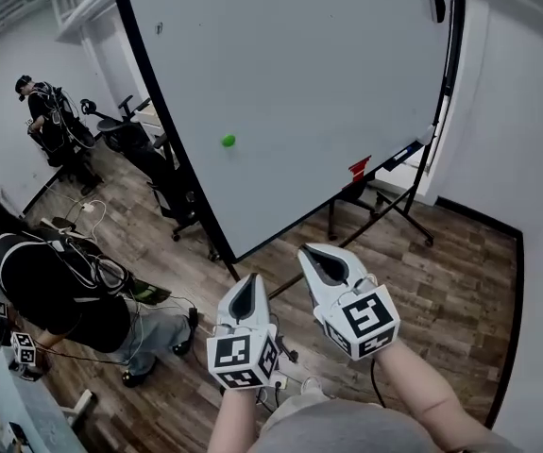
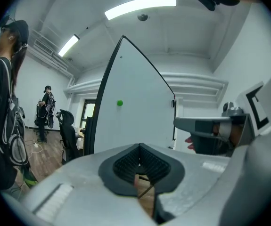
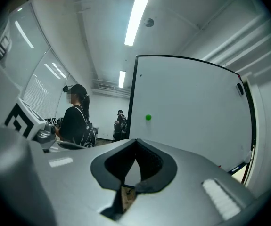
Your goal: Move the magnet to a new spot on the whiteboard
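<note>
A small green magnet [image 1: 228, 141] sticks to the big tilted whiteboard [image 1: 328, 74], left of the board's middle. Both grippers are held out level toward the board, well short of it, over the wooden floor. My left gripper [image 1: 246, 295] is shut with nothing between its jaws. My right gripper [image 1: 322, 260], just to its right, is also shut and empty. The left gripper view shows the magnet [image 2: 119, 103] far beyond the closed jaws. In the right gripper view the magnet [image 3: 148, 117] sits up and a little right of the jaws.
A person [image 1: 54, 286] with cables crouches at the lower left, and another person [image 1: 44, 111] stands at the far left by office chairs [image 1: 125, 135]. A red item [image 1: 359, 167] rests on the board's tray. The board's stand legs [image 1: 398, 210] spread over the floor.
</note>
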Demonstrator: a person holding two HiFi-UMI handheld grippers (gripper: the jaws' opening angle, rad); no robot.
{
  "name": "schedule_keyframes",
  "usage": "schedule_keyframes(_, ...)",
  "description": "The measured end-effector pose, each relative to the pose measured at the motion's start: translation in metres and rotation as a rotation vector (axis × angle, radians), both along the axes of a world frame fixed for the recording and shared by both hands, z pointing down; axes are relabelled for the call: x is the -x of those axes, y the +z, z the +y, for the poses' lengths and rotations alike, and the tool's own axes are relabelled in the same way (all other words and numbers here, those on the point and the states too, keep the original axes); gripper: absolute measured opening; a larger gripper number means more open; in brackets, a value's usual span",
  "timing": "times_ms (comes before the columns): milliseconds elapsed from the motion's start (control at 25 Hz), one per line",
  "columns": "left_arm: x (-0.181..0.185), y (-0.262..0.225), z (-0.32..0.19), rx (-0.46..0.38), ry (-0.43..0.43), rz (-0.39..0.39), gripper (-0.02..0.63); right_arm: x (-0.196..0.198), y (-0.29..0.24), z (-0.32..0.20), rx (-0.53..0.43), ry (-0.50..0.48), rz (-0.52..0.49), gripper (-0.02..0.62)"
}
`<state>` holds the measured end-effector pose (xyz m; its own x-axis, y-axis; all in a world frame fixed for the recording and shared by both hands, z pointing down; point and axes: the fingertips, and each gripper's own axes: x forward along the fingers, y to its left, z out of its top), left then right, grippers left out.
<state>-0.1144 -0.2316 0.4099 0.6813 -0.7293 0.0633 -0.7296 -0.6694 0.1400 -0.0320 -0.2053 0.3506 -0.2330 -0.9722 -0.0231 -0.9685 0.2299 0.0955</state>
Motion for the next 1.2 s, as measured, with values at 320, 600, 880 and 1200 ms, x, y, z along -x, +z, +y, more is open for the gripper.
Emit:
schedule_keyframes(320, 0.003, 0.006, -0.061, 0.010, -0.042, 0.003, 0.002, -0.001, -0.023, -0.093, -0.034, -0.033, 0.025, 0.011)
schedule_keyframes(600, 0.020, 0.007, -0.097, 0.020, -0.083, 0.005, 0.002, 0.011, -0.047, -0.155, -0.064, -0.050, 0.039, 0.031)
schedule_keyframes(880, 0.029, 0.009, -0.108, 0.027, -0.121, 0.014, 0.002, 0.013, -0.062, -0.199, -0.051, -0.054, 0.065, 0.072)
schedule_keyframes(1200, 0.034, 0.014, -0.119, 0.032, -0.160, 0.022, 0.002, 0.011, -0.078, -0.235, -0.072, -0.055, 0.088, 0.123)
